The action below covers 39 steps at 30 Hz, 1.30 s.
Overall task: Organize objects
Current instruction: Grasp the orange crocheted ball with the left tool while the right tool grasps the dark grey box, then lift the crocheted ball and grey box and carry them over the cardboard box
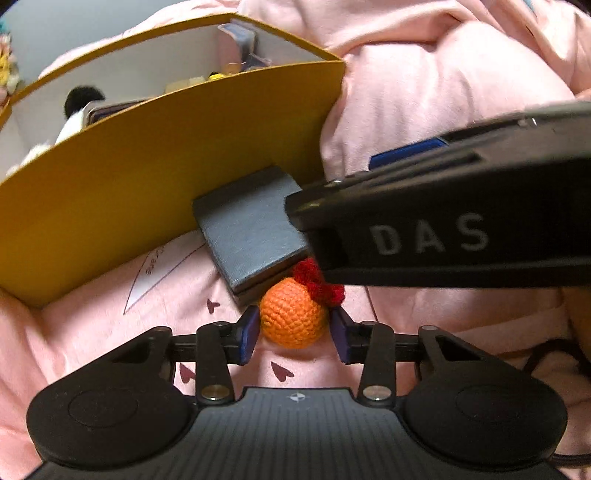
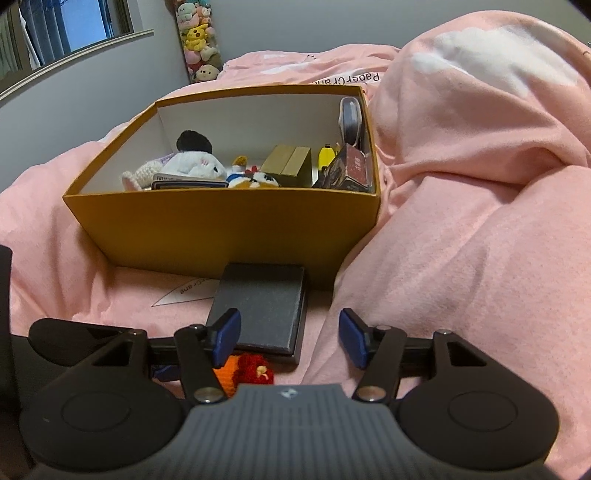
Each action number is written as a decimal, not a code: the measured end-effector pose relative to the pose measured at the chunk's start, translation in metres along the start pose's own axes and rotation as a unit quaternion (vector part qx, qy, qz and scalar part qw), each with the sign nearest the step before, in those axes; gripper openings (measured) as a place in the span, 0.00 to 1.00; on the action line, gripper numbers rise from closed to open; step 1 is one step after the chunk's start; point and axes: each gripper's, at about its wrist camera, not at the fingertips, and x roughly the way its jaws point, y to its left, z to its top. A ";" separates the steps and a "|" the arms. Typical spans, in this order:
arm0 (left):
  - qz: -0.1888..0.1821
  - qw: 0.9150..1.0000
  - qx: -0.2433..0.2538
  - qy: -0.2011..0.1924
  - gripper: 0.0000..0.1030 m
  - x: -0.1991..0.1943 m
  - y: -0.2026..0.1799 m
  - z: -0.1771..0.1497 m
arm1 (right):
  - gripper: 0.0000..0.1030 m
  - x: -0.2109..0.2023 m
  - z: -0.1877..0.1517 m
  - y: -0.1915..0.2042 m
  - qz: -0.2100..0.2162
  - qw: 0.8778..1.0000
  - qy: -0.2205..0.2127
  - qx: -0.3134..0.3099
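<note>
An orange crocheted ball with a red tuft (image 1: 293,317) lies on the pink bedding, and my left gripper (image 1: 294,334) is shut on it, blue pads touching both sides. It also shows low in the right wrist view (image 2: 243,371). A flat dark grey box (image 1: 251,225) lies just beyond it against the yellow cardboard box (image 1: 147,177). My right gripper (image 2: 290,341) is open and empty, hovering above the grey box (image 2: 258,306); its black body crosses the left wrist view (image 1: 443,221). The yellow box (image 2: 221,221) holds several plush toys and small boxes.
Pink duvet folds (image 2: 461,221) rise high on the right, close to the yellow box. A column of plush toys (image 2: 197,40) hangs at the far wall beside a window (image 2: 74,33).
</note>
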 end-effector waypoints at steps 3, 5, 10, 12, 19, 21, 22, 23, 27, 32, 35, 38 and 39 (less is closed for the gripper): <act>-0.007 1.000 -0.026 0.000 0.45 -0.007 0.011 -0.004 | 0.59 0.000 0.000 0.001 -0.002 1.000 0.000 -0.001; -0.002 0.999 -0.043 0.004 0.45 -0.013 0.018 -0.007 | 0.59 0.000 0.000 0.002 -0.004 1.000 0.000 -0.004; -0.010 0.995 -0.101 -0.005 0.45 -0.034 0.043 -0.016 | 0.60 0.000 0.000 0.007 -0.012 1.000 0.001 -0.018; -0.002 0.993 -0.120 -0.008 0.45 -0.041 0.052 -0.018 | 0.60 0.001 0.000 0.010 -0.015 1.000 0.002 -0.026; 0.036 0.984 -0.175 -0.021 0.45 -0.052 0.078 -0.015 | 0.60 0.016 0.010 0.029 -0.013 0.998 0.026 -0.061; 0.041 0.982 -0.186 -0.021 0.45 -0.050 0.085 -0.015 | 0.60 0.028 0.014 0.035 -0.020 0.997 0.045 -0.058; 0.043 0.981 -0.190 -0.021 0.45 -0.048 0.088 -0.015 | 0.60 0.034 0.017 0.036 -0.025 0.997 0.055 -0.052; 0.043 0.980 -0.194 -0.019 0.45 -0.046 0.090 -0.016 | 0.60 0.041 0.019 0.037 -0.029 0.996 0.066 -0.045; 0.041 0.977 -0.207 -0.011 0.45 -0.034 0.095 -0.016 | 0.72 0.065 0.023 0.037 -0.026 0.995 0.098 -0.023; 0.034 0.976 -0.215 -0.001 0.45 -0.023 0.101 -0.017 | 0.77 0.080 0.024 0.028 -0.005 0.993 0.115 0.009; 0.032 0.976 -0.216 0.004 0.45 -0.018 0.104 -0.017 | 0.77 0.086 0.021 0.030 -0.014 0.993 0.119 0.000; 0.028 0.975 -0.219 0.008 0.45 -0.013 0.106 -0.015 | 0.77 0.087 0.018 0.034 -0.020 0.993 0.115 -0.012; 0.027 0.975 -0.221 0.009 0.45 -0.012 0.107 -0.015 | 0.77 0.087 0.018 0.034 -0.021 0.993 0.114 -0.012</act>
